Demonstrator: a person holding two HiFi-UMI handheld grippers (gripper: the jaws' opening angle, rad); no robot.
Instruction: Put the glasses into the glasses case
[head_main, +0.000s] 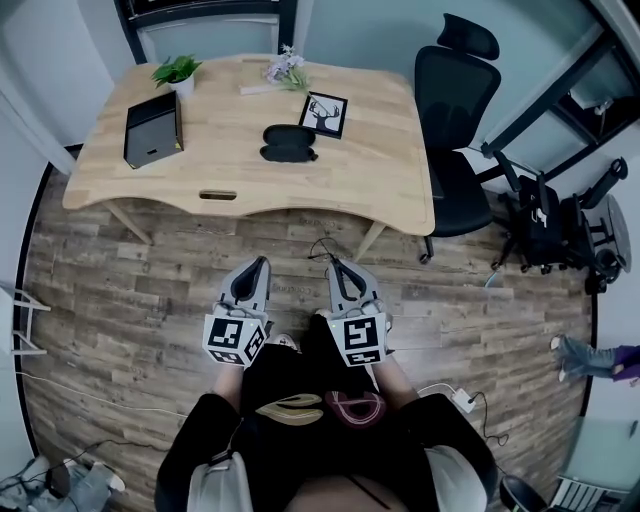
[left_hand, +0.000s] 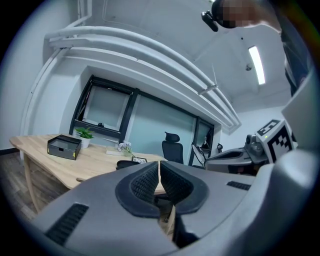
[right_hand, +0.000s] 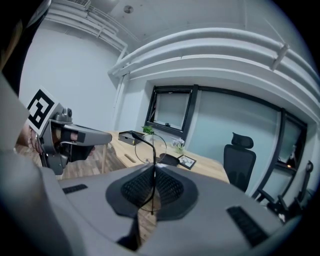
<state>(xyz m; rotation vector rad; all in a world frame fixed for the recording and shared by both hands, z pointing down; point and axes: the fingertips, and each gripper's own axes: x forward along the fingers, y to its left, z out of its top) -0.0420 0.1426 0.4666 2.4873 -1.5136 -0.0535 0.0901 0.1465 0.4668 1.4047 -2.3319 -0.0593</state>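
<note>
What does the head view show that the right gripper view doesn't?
Only the head view shows the person's legs and the marker cube on the right gripper.

Only the right gripper view shows a window. It also gives a clear look at the glasses, pinched in that gripper's shut jaws.

Both views show the table, the glasses case, the black box, the office chair and the left gripper.

Left gripper (head_main: 260, 265) and right gripper (head_main: 335, 265): grey moulded shells tapering toward the tips, each carrying a white cube (head_main: 235, 340) printed with black square markers; inner faces lined with black ribbed pads (left_hand: 145, 184). Sleeves (head_main: 205, 430) black.
</note>
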